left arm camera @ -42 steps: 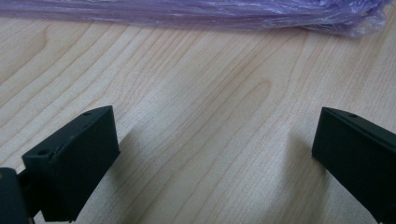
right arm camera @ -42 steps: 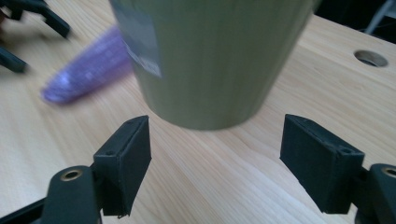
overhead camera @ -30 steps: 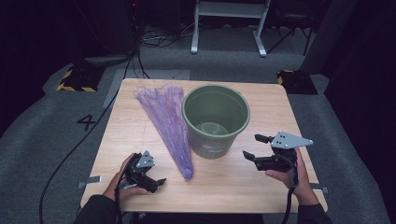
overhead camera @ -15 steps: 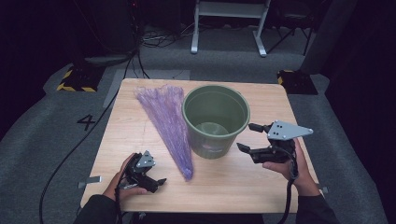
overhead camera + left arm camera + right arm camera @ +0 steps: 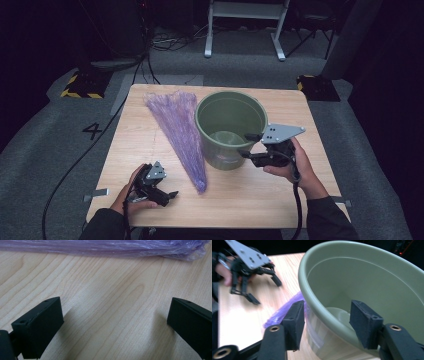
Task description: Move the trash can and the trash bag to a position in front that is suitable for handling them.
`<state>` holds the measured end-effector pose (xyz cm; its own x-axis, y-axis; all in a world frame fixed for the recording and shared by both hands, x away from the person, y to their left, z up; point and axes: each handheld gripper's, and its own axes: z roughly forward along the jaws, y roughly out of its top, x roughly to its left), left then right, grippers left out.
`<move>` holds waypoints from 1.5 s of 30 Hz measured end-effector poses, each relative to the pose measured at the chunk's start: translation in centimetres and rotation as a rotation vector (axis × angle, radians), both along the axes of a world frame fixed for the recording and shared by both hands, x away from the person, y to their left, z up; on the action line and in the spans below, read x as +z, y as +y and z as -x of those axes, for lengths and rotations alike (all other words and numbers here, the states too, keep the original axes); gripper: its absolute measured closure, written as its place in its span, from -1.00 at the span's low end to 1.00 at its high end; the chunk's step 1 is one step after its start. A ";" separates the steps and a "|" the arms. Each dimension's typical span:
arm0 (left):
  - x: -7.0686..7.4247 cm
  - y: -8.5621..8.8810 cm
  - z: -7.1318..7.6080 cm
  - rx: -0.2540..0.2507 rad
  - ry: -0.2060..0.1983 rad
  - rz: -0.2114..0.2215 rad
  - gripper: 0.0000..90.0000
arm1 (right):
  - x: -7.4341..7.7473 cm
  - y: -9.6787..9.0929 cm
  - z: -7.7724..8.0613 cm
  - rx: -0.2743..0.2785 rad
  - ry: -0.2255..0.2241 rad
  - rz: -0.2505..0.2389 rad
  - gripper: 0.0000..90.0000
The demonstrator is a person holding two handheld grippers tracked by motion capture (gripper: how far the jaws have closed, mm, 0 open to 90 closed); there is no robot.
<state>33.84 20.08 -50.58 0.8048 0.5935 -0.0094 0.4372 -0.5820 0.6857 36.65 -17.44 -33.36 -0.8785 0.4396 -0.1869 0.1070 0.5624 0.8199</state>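
A green plastic bucket (image 5: 222, 157) stands upright mid-table, with nothing inside it. A folded purple plastic bag (image 5: 177, 125) lies flat to its left, narrow end toward me. My right gripper (image 5: 244, 145) reaches in from the right at the bucket's near rim (image 5: 329, 322), one jaw outside the wall and one inside. Its jaws have just been closing; a gap still shows at each pad. My left gripper (image 5: 169, 197) rests open on the wood near the front edge, nothing between its jaws (image 5: 113, 305). The bag (image 5: 100, 247) lies just ahead of it.
The wooden table (image 5: 280, 200) has bare wood along the front and right. Around it are grey carpet, a black cable (image 5: 75, 165) on the floor at the left and a metal stand (image 5: 245, 30) behind. The left gripper (image 5: 267, 292) appears far off in the right gripper view.
The right gripper has moved left and up from beside the bucket to straddle its rim, and its jaws stand narrower. The left gripper has kept still.
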 end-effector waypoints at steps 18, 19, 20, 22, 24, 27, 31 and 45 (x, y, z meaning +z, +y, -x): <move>0.0 0.0 0.0 0.000 0.001 0.000 -1.00 | 0.3 3.4 -1.2 0.114 0.007 0.141 0.58; 0.0 0.0 0.0 0.000 0.001 0.000 -1.00 | 0.3 3.4 -1.2 0.114 0.007 0.141 0.58; 0.0 0.0 0.0 0.000 0.000 0.000 -1.00 | 0.3 3.5 -1.1 0.116 0.004 0.150 0.62; 0.0 0.0 0.0 0.000 0.000 -0.001 -1.00 | 0.4 3.7 -1.0 0.116 0.000 0.162 0.67; 0.0 0.0 0.0 0.000 0.000 0.000 -1.00 | 0.5 3.7 -0.9 0.114 -0.004 0.176 0.71; 0.0 0.0 0.0 0.000 0.000 0.000 -1.00 | 0.7 3.6 -0.7 0.117 0.000 0.196 0.73; 0.0 0.0 0.0 -0.002 -0.001 -0.002 -1.00 | 0.8 3.4 -0.2 0.120 0.004 0.214 0.73; 0.0 0.0 0.0 -0.003 -0.001 -0.001 -1.00 | 1.1 1.1 2.4 0.050 -0.082 0.097 0.16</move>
<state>33.88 20.06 -50.57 0.8063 0.5914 -0.0073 0.4346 -0.5841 0.6855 34.23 -16.38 -32.29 -0.8790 0.3722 -0.2980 0.0121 0.6422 0.7664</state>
